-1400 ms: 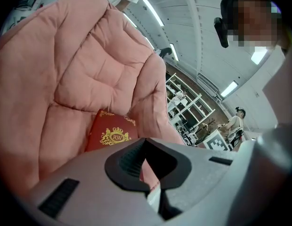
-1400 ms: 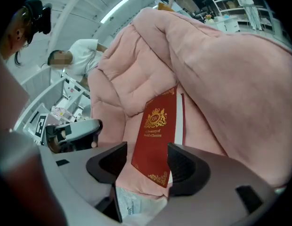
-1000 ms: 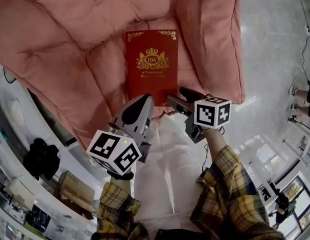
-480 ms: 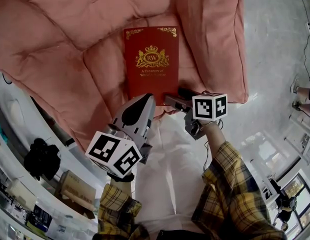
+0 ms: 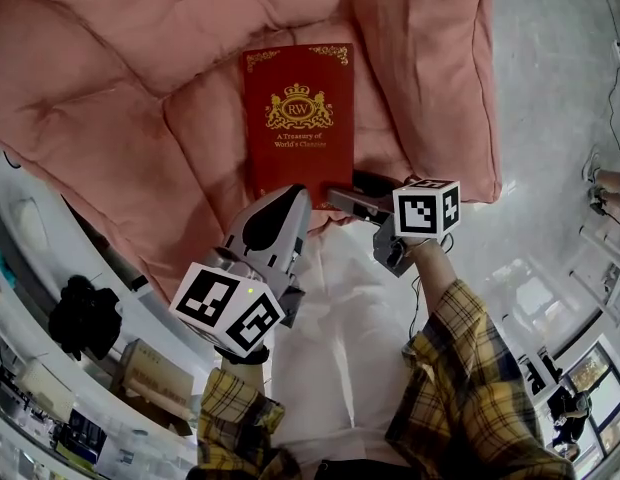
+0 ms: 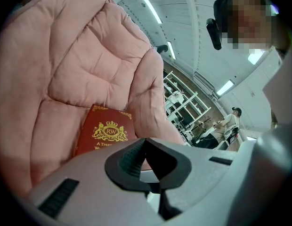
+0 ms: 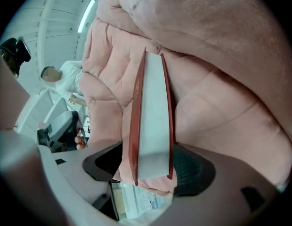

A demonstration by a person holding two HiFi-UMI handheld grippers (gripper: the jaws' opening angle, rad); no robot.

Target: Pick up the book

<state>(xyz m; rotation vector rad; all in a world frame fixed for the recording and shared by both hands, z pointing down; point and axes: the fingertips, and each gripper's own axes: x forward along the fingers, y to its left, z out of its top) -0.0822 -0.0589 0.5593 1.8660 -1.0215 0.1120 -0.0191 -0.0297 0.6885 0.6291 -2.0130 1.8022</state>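
Note:
A red hardback book with a gold crest lies face up on a pink quilted cushion. My right gripper is at the book's near right corner, jaws wide. In the right gripper view the book's page edge stands between the two pads; the right pad is close against one cover, while a strip of cushion shows between the left pad and the other cover. My left gripper hangs just short of the book's near edge, shut and empty. From the left gripper view the book lies ahead of the jaws.
The cushion's raised side roll runs along the book's right. Pale floor lies beyond it. The person's white-clad legs are below the grippers. Dark clutter and boxes sit at the lower left.
The right gripper has turned a little at the book's near right corner, and the book has tilted slightly to the left. The left gripper has stayed put.

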